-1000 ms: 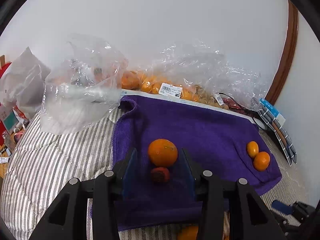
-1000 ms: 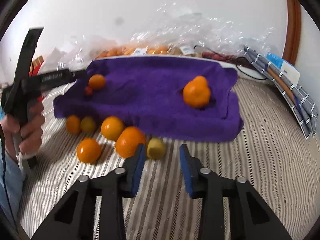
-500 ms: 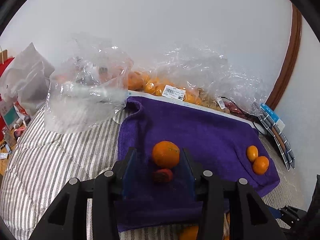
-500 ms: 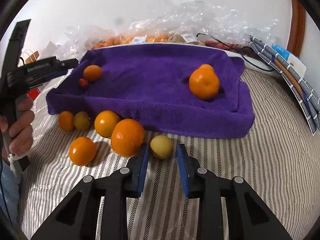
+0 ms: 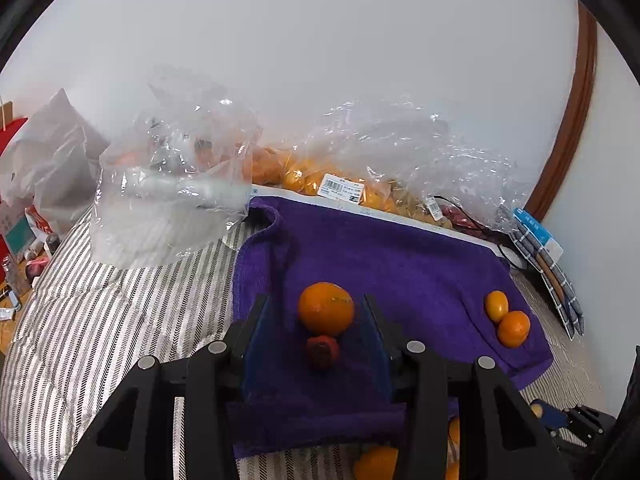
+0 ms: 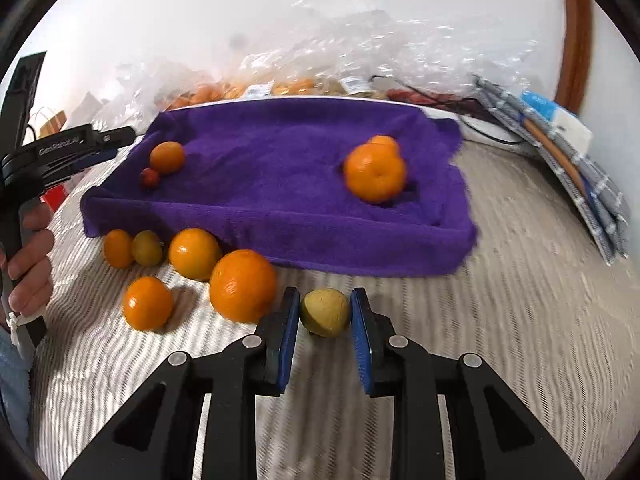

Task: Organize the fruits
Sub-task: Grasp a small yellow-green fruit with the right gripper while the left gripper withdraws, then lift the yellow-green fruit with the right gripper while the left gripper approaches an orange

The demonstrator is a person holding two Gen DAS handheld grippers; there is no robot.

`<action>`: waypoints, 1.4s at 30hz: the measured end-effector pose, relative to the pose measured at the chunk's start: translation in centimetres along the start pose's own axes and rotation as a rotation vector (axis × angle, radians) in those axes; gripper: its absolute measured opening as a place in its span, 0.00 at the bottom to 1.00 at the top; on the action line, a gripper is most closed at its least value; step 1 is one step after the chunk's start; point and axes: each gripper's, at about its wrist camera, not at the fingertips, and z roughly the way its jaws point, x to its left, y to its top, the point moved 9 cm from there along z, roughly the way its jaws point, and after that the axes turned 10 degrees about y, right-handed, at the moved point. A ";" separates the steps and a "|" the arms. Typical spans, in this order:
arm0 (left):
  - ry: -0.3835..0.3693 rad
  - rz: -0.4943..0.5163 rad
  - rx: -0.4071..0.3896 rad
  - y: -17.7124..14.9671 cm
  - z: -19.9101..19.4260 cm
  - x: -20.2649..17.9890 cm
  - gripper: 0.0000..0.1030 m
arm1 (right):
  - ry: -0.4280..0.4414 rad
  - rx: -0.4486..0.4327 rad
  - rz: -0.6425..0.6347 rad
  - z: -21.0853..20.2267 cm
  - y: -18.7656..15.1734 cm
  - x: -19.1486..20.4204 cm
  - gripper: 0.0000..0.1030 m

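A: How many fruits are lying out right now?

B: On the purple towel (image 6: pixel 280 168) four are showing: at its left end an orange (image 6: pixel 167 157) with a small red fruit (image 6: pixel 150 177) touching its near side, and at the right end a large orange (image 6: pixel 375 172) with a smaller one (image 6: pixel 384 141) peeking out just behind it. On the striped bedcover (image 6: pixel 500 320), along the towel's near edge, six more are sitting: five orange or yellow-orange ones, with the biggest orange (image 6: pixel 243 285) nearest the tongs, and one yellow-green fruit (image 6: pixel 326 313).

A: And what are the tongs doing?

B: The right gripper (image 6: pixel 325 330) is straddling that yellow-green fruit; its jaws have just been closing, and the blue pads (image 6: pixel 289 340) are now touching the fruit on both sides. The left gripper (image 5: pixel 316 344) is hovering over the towel's left end with its jaws apart, the left-end orange (image 5: pixel 326 309) and red fruit (image 5: pixel 322 351) showing between the pads, untouched. A hand (image 6: pixel 28 256) is holding that gripper's handle at the far left.

A: Any containers?

B: Two clear plastic bags are lying at the far side by the wall. The right bag (image 5: pixel 400 160) is holding many small orange fruits, too crowded to count, with a barcode label (image 5: pixel 340 189). The left bag (image 5: pixel 168 184) is crumpled; I cannot tell what is in it.
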 end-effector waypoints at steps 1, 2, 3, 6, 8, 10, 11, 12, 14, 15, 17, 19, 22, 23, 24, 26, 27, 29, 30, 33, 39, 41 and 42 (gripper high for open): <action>-0.006 0.004 -0.001 -0.1 -0.1 -0.1 0.41 | -0.011 0.001 0.007 -0.3 -0.3 -0.5 0.25; -0.013 0.010 -0.003 -0.1 -0.3 -0.4 0.41 | -0.020 0.004 0.017 -0.6 -0.6 -1.0 0.25; -0.018 0.019 -0.006 -0.2 -0.5 -0.6 0.41 | -0.028 0.003 0.023 -0.9 -0.9 -1.4 0.25; -0.046 0.054 -0.011 -0.5 -1.4 -1.4 0.41 | -0.059 -0.009 0.030 -2.0 -1.6 -2.6 0.25; -0.095 0.071 0.021 -1.2 -2.2 -2.2 0.41 | -0.078 -0.024 0.036 -2.8 -2.0 -3.2 0.25; -0.131 0.095 0.031 -2.1 -3.6 -2.7 0.41 | -0.086 -0.028 0.042 -3.3 -2.4 -3.8 0.25; -0.139 0.109 0.029 -2.7 -4.2 -2.9 0.41 | -0.077 -0.034 0.055 -3.5 -2.5 -4.1 0.25; -0.143 0.134 0.035 -3.6 -4.8 -3.1 0.42 | -0.063 -0.044 0.070 -3.7 -2.5 -4.3 0.25; -0.151 0.167 0.055 -5.0 -5.1 -3.4 0.45 | -0.046 -0.059 0.096 -4.0 -2.5 -4.7 0.25; -0.146 0.180 0.064 -5.7 -5.0 -3.4 0.45 | -0.046 -0.058 0.103 -3.9 -2.5 -4.8 0.25; -0.122 0.196 0.089 -6.7 -4.4 -3.4 0.45 | -0.051 -0.057 0.099 -4.0 -2.5 -4.7 0.25; -0.126 0.209 0.120 -7.3 -3.8 -3.8 0.45 | -0.046 -0.065 0.090 -4.1 -2.4 -4.5 0.25; -0.115 0.219 0.152 -8.3 -3.1 -4.0 0.45 | -0.029 -0.086 0.103 -4.5 -2.4 -4.6 0.25; -0.106 0.231 0.159 -8.6 -2.8 -4.1 0.45 | -0.022 -0.092 0.116 -4.6 -2.4 -4.8 0.25; -0.094 0.252 0.161 -8.9 -2.6 -4.3 0.45 | -0.016 -0.097 0.125 -4.7 -2.4 -5.0 0.25; -0.086 0.270 0.166 -9.1 -2.4 -4.6 0.45 | -0.013 -0.109 0.141 -4.9 -2.4 -5.3 0.25; -0.085 0.273 0.173 -9.2 -2.3 -4.7 0.45 | -0.013 -0.113 0.146 -5.0 -2.4 -5.3 0.25; -0.079 0.273 0.189 -9.4 -2.0 -4.6 0.45 | -0.008 -0.118 0.150 -5.1 -2.4 -5.3 0.25; -0.073 0.277 0.197 -9.5 -1.8 -4.6 0.45 | -0.005 -0.118 0.152 -5.0 -2.3 -5.4 0.25; -0.064 0.279 0.215 -9.7 -1.4 -4.6 0.43 | -0.004 -0.111 0.151 -4.9 -2.3 -5.3 0.25; -0.082 0.268 0.160 -9.1 -2.5 -4.5 0.35 | -0.013 -0.109 0.150 -4.8 -2.4 -5.2 0.25; -0.088 0.251 0.129 -8.6 -3.0 -4.4 0.30 | -0.017 -0.112 0.154 -4.9 -2.4 -5.3 0.25; -0.086 0.239 0.108 -8.3 -3.3 -4.2 0.29 | -0.018 -0.113 0.156 -4.9 -2.4 -5.4 0.25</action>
